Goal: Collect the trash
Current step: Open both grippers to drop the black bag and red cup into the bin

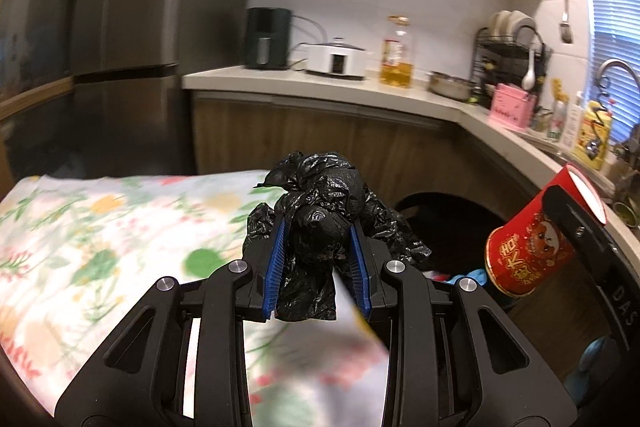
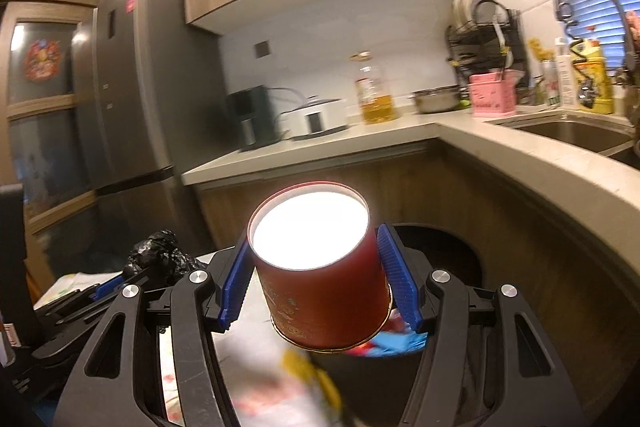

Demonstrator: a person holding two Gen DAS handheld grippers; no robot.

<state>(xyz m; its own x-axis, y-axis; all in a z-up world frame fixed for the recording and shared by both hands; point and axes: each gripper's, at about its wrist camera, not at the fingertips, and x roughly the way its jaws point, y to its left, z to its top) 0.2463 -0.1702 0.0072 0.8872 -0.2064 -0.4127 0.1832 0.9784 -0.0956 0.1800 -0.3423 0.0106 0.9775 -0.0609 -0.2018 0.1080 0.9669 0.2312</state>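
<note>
Black plastic, a crumpled bag [image 1: 320, 223], sits pinched between the blue pads of the left gripper [image 1: 318, 267], over the edge of a flowered cloth [image 1: 100, 227]. To its right the right gripper [image 2: 316, 277] holds a red cup [image 2: 320, 267] by its sides, jaws about half spread, mouth tipped toward the counter [image 2: 520, 163]. Both pieces look to be in carry. A dark bin [image 1: 452, 223] opens just beyond; the next move likely calls for bringing each over it before letting go.
</note>
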